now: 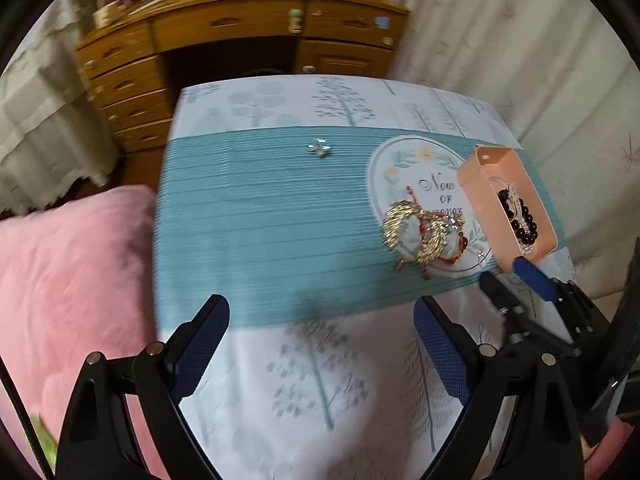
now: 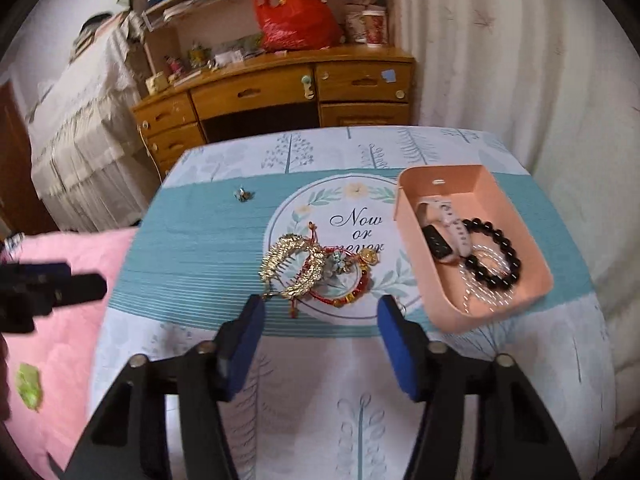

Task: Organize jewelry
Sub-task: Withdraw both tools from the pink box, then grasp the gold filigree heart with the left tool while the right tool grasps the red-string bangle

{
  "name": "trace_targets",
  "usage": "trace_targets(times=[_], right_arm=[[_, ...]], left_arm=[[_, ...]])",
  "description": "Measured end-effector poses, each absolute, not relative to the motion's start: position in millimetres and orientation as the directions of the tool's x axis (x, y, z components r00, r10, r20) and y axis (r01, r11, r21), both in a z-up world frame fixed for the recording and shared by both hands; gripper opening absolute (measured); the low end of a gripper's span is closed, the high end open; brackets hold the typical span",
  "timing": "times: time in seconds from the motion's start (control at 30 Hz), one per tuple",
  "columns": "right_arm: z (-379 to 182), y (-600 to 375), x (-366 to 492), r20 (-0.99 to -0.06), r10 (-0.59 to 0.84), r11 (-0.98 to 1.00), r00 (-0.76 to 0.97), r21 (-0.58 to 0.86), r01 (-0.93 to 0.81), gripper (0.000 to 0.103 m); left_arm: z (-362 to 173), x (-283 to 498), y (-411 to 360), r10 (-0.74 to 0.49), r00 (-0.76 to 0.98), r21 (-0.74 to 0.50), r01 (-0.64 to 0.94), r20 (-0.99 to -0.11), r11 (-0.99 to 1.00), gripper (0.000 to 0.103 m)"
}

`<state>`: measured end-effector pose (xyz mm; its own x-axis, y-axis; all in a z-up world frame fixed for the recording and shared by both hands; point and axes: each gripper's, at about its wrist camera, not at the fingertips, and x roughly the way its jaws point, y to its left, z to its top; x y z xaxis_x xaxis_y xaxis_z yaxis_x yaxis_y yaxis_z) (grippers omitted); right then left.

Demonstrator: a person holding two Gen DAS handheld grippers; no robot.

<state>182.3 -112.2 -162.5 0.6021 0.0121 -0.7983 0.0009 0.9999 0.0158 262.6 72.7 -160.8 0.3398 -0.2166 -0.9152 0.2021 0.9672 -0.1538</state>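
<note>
1. Table (image 2: 360, 380): covered with a tree-print cloth with a teal band and a round "Now or never" emblem.
2. Tray (image 2: 412, 240): peach, open-topped, resting on the right part of the teal band, just right of the emblem.
3. Bead bracelet (image 2: 496, 256): dark, round, lying inside the tray, touching a white band (image 2: 448, 220) and a silver chain (image 2: 484, 284) in the same compartment.
4. Gold comb (image 2: 292, 260): curved, toothed, lying on the emblem's left edge, outside the tray.
5. Red bracelet (image 2: 352, 288): tangled with the comb, with a gold charm; beside the tray but apart from it.
6. Small trinket (image 2: 244, 194): alone on the teal band, well apart from the pile, toward the far left.
7. Right gripper (image 2: 320, 336): blue pads spread about halfway, nothing between them; tips just short of the comb and red bracelet, pointing down at the pile.
8. Left gripper (image 1: 320, 336): pads spread wide, empty, over the cloth, left of the pile; blurred.
9. Pink cushion (image 1: 72, 280): beside the table on the left.
10. Wooden desk (image 2: 280, 92): beyond the table, cluttered, with a red bag (image 2: 296, 20) on top.
</note>
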Motion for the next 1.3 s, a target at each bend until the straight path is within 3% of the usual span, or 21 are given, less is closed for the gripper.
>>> trace_targets(times=[0.13, 0.27, 0.5, 0.8, 0.83, 0.9, 1.13, 1.3], right_arm=[[-187.8, -113.7, 195.0, -0.815, -0.015, 0.999, 0.579, -0.038, -0.027, 0.054], [-208.8, -114.9, 202.1, -0.828, -0.045, 0.99, 0.559, -0.112, -0.086, 0.054], [-227.4, -129.5, 205.8, -0.85, 0.021, 0.993, 0.526, -0.044, -0.11, 0.055], [-231.0, -128.4, 210.3, -0.822, 0.042, 0.99, 0.568, -0.042, -0.134, 0.067], [-231.1, -126.6, 210.5, -0.818, 0.042, 0.989, 0.573, -0.048, -0.141, 0.067], [-230.7, -125.5, 211.6, -0.818, 0.043, 0.988, 0.574, -0.049, -0.143, 0.068], [-230.0, -122.1, 218.4, -0.829, 0.058, 0.987, 0.556, -0.037, -0.158, 0.068], [-230.8, -118.1, 228.4, -0.828, 0.049, 0.989, 0.559, -0.038, -0.144, 0.068]], left_arm=[[-190.5, 285.2, 38.4, -0.249, 0.286, -0.153, 0.318, -0.925, 0.936, 0.092], [-212.5, 300.3, 0.1, -0.203, 0.267, -0.067, 0.444, -0.942, 0.894, 0.092], [-241.7, 321.5, -49.8, -0.24, 0.173, -0.102, 0.568, -0.955, 0.816, 0.093], [-253.5, 339.6, -65.7, -0.262, 0.195, -0.105, 0.578, -0.945, 0.809, 0.094], [-252.5, 341.9, -65.2, -0.268, 0.206, -0.106, 0.573, -0.941, 0.813, 0.091], [-250.4, 348.4, -68.3, -0.265, 0.233, -0.085, 0.581, -0.936, 0.81, 0.074], [-245.1, 349.2, -66.2, -0.238, 0.234, -0.058, 0.587, -0.943, 0.807, 0.073], [-225.3, 347.0, -40.8, -0.275, 0.263, -0.105, 0.518, -0.925, 0.849, 0.073]])
